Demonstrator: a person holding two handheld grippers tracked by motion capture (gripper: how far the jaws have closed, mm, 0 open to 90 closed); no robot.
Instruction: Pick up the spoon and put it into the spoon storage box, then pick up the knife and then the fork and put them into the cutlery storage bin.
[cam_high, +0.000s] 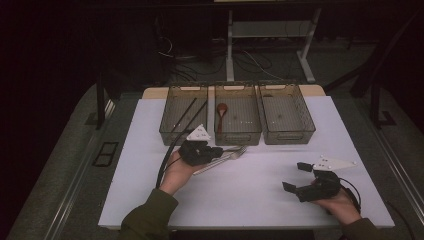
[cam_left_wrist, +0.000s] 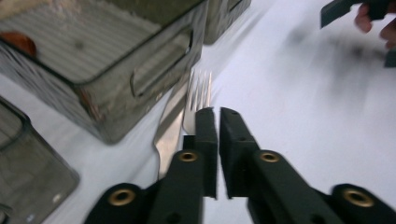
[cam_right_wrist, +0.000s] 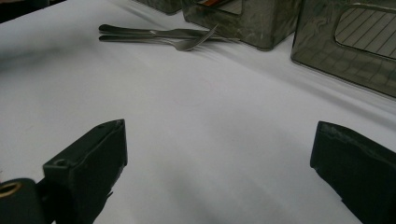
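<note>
A metal fork (cam_high: 236, 151) and a table knife (cam_high: 212, 165) lie side by side on the white table (cam_high: 250, 195), just in front of the middle bin (cam_high: 238, 134). My left gripper (cam_high: 219, 151) rests over them with its jaws shut. In the left gripper view the left gripper (cam_left_wrist: 217, 112) shows only a thin slit between its tips. The fork (cam_left_wrist: 201, 91) has its tines just beyond them, its neck runs under one jaw, and the knife (cam_left_wrist: 167, 137) lies beside it. My right gripper (cam_high: 295, 176) is held wide open near the table's front right, the right gripper (cam_right_wrist: 222, 128) with nothing between its jaws.
Three see-through grey bins stand in a row at the back. The left bin (cam_high: 170, 131) holds black chopsticks (cam_high: 187, 112), the middle one a wooden spoon (cam_high: 221, 112), and the right bin (cam_high: 288, 134) looks bare. White table stretches between the two hands.
</note>
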